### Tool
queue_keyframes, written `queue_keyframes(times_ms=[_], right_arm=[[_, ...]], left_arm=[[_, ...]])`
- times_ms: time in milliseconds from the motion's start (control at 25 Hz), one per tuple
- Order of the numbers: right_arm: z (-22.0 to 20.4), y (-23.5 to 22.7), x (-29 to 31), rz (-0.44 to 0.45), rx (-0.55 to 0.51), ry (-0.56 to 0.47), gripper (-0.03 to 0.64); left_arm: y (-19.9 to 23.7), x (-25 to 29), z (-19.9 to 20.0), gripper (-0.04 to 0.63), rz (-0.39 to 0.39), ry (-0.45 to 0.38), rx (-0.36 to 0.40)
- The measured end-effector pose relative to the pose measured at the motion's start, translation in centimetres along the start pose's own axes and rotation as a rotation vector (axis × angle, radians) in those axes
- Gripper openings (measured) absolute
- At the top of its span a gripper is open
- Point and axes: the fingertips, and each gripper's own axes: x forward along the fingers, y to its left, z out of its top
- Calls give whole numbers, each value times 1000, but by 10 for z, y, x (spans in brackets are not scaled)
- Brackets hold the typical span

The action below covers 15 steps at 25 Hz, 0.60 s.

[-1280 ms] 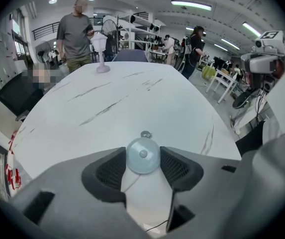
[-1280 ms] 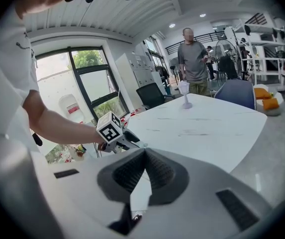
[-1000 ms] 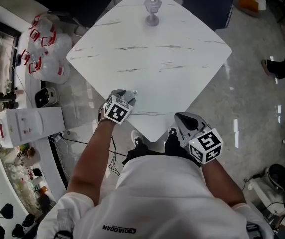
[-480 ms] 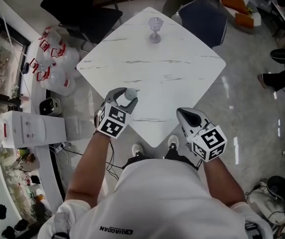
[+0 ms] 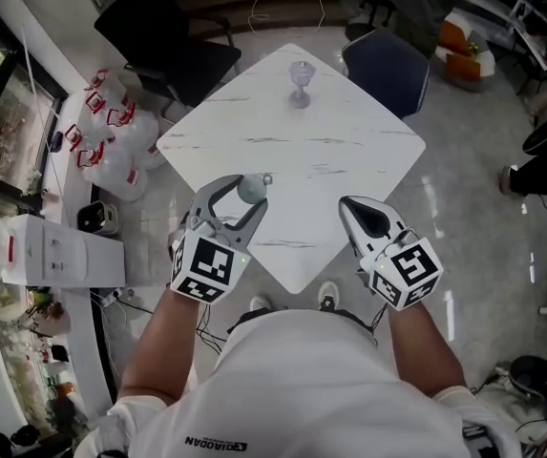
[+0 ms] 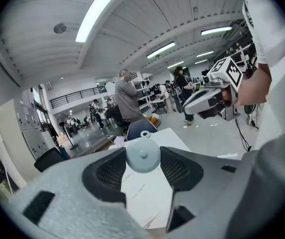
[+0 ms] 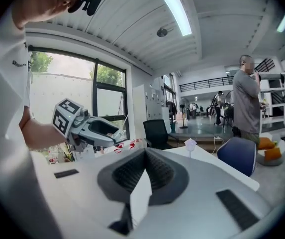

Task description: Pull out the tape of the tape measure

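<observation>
- Head view: your left gripper (image 5: 242, 194) clamps the round tape measure (image 5: 251, 188) over the table's (image 5: 330, 151) near-left edge. The stemmed glass (image 5: 301, 79) at the far corner looks empty.
- Left gripper view: pads pinch the case, and no tape is out yet.
- Right gripper view: your right gripper (image 7: 143, 176) is clenched and empty. Next step is probably to open it and catch the pull ring (image 6: 145, 133).

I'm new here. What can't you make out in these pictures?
Tape blade: the round grey tape measure in the left gripper shows only its face and a small loop; the jaws cover its sides, left gripper view.
Contents of the clear glass goblet on the white marble table: too small, head view.
What the red-and-white pile on the floor is: too small, head view.
</observation>
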Motion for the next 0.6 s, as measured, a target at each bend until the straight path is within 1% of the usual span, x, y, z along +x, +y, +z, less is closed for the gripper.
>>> queue_keyframes(times_ms=[240,600], right_arm=[[28,13,-5,2,-56,-65,6],[36,13,-6,-7,-77,-94,6]], left_arm=[[-7,-34,17,222,53,-54,47],[-16,-49,13,222,76,-48,93]])
